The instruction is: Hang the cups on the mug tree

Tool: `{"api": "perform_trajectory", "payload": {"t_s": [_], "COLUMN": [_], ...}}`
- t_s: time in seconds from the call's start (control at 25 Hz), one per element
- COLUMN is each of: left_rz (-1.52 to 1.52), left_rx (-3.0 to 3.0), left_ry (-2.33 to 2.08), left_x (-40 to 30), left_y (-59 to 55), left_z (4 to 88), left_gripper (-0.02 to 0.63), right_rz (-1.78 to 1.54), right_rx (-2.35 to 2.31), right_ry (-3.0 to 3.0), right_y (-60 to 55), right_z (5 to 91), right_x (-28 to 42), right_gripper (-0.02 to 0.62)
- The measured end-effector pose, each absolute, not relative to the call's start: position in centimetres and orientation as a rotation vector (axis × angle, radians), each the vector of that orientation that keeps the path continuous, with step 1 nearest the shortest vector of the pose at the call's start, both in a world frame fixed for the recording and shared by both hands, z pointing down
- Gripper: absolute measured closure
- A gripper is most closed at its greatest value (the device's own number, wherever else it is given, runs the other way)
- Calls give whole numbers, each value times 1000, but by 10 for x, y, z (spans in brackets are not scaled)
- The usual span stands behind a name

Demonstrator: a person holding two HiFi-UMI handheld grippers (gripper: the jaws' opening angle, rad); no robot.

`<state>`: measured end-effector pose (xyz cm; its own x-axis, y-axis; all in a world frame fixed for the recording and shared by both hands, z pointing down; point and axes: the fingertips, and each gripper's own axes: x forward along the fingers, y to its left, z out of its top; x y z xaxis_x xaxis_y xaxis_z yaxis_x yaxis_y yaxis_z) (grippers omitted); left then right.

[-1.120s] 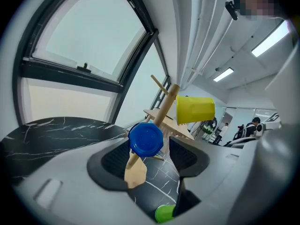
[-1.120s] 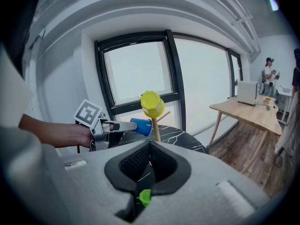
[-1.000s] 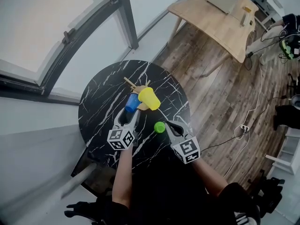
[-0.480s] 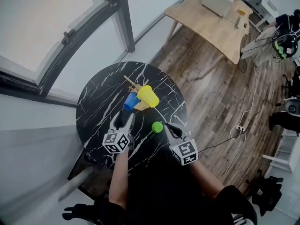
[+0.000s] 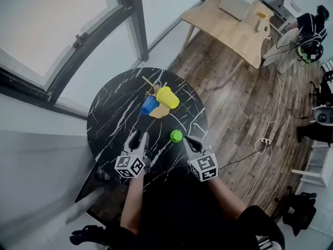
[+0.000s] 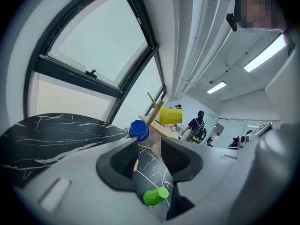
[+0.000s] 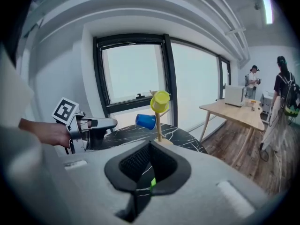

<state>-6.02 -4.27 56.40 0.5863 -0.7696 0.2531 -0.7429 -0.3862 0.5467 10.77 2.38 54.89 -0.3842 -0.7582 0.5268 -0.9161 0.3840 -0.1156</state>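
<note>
- Both jaws of the left gripper [image 5: 138,138] are closing on empty air. Nothing sits between the pads, and it hovers over the near left part of the black marble table [image 5: 112,113], well back from the tree.
- One blue cup [image 5: 149,105] already hangs on the left side of the wooden mug tree [image 5: 160,113], which stands toward the far middle of the table.
- One yellow cup [image 5: 167,97] hangs just right of it and higher up, touching or nearly touching the blue one in the head view.
- One bare peg [image 5: 147,80] sticks out at the far left of the tree and looks like the free spot for the last cup.
- The green cup [image 5: 176,136] is the only cup not hung. It sits on the table nearer the person, between the two grippers and closer to the right one. Whether it is upright or tipped is hard to tell.
- The right gripper [image 5: 188,141] has its jaws pressed together and holds nothing. Only a sliver of green shows through the slit below them.
- The step in hand appears to be going for the third cup, with two of three done.
- The next move probably calls for a gripper to spread its jaws, come down on the green cup's wall or rim, close firmly, and then carry it so its handle slides over the bare peg without knocking the hung cups.
</note>
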Motion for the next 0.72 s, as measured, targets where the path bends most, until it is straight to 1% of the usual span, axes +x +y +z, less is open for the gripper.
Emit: {"api": "perform_trajectory", "payload": {"t_s": [0.08, 0.2, 0.48, 0.6, 0.72], "left_rz": [-69, -67, -37, -39, 36], "left_rx": [2221, 2284, 2384, 2402, 2405], "left_ry": [-1182, -1169, -1106, -1101, -1101], "left_x": [-62, -63, -72, -79, -80], "left_y": [-29, -12, 19, 29, 38], "left_z": [552, 535, 520, 515, 521], "left_gripper": [483, 503, 605, 606, 606], "right_rz": [544, 533, 548, 551, 563], "right_rx": [1451, 1458, 1472, 1483, 1500], "right_ry": [-2256, -2248, -2205, -2190, -2167], "right_y": [31, 39, 53, 58, 61], "right_z": [548, 547, 560, 562, 567], "right_x": [103, 97, 82, 76, 74], "right_gripper": [594, 594, 594, 594, 594]}}
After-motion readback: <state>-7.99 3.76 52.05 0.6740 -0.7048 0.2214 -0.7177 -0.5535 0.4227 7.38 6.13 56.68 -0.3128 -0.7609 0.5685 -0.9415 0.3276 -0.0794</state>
